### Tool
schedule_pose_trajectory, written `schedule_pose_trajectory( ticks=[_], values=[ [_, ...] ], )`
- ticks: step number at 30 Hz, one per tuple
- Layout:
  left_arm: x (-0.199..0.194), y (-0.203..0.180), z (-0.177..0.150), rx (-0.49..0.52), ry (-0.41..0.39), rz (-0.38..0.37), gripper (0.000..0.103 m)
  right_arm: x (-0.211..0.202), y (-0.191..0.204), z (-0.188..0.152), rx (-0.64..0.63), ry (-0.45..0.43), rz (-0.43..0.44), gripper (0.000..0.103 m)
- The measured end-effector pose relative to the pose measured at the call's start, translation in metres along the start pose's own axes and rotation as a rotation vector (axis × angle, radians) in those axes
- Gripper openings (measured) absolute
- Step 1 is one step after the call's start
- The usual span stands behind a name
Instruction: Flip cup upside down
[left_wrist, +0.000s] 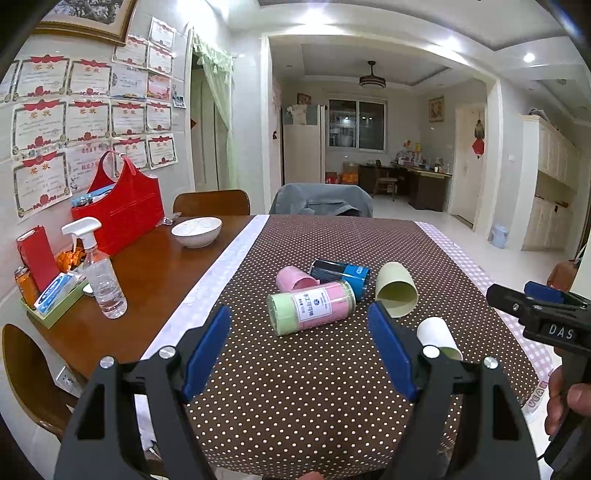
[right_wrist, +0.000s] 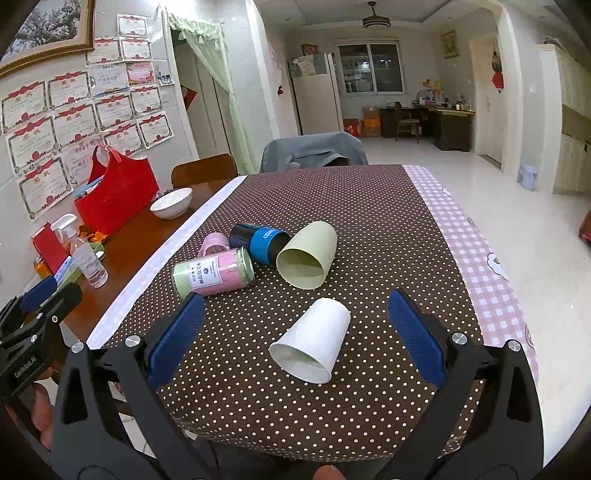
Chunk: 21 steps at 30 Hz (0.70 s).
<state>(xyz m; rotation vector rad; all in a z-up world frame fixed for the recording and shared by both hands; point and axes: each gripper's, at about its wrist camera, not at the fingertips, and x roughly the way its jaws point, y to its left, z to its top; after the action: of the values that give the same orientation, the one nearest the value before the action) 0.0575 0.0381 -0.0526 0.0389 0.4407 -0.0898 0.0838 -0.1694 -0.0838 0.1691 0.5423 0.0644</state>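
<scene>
Right gripper (right_wrist: 295, 325): jaws wide apart, nothing between the pads, hanging above the near end of the table. The white cup (right_wrist: 312, 341) lies on its side directly between and just ahead of its fingers, mouth toward the camera, base pointing away. That framing suggests the white cup is the pick target; the wide opening looks set to clear the cup's mouth end.

Left gripper (left_wrist: 299, 347): jaws also spread, empty. It points at the pink-and-green jar (left_wrist: 312, 308), which lies on its side just ahead of the pads, not touching them. In the left wrist view the white cup is half hidden behind the left gripper's right-hand finger (left_wrist: 391, 350). Probably the left is just parked, or ready to steady something.

Outward: green cup (right_wrist: 306, 256) on its side, mouth facing the camera, near the white one but apart from it. Its rim sits against or just beside the blue-and-black can (right_wrist: 258, 240); contact can't be confirmed. Pink cup (right_wrist: 214, 243) tipped over behind the jar. All lie on the brown polka-dot cloth (right_wrist: 369, 206).

Judgement: nothing flipped yet. A side-lying cup can roll when pinched, so the grip likely needs to straddle the wall squarely before rotating mouth-down.

Off to the left: white bowl (right_wrist: 171, 203), red bag (right_wrist: 118, 194), spray bottle (right_wrist: 83, 251), all well clear.
</scene>
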Motion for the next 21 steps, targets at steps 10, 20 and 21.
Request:
schedule_pose_trajectory(
  ticks=[10,20,21],
  values=[
    [-0.01,0.008,-0.008,-0.023,-0.01,0.014,0.076,-0.003,0.007,-0.003,-0.017,0.011,0.006,0.097],
    [-0.006,0.018,-0.02,-0.041,-0.002,0.032,0.076,0.007,0.014,-0.006,-0.033,0.044,0.008,0.097],
    [-0.005,0.019,-0.022,-0.042,0.002,0.034,0.076,0.01,0.014,-0.006,-0.032,0.051,0.013,0.097]
  ],
)
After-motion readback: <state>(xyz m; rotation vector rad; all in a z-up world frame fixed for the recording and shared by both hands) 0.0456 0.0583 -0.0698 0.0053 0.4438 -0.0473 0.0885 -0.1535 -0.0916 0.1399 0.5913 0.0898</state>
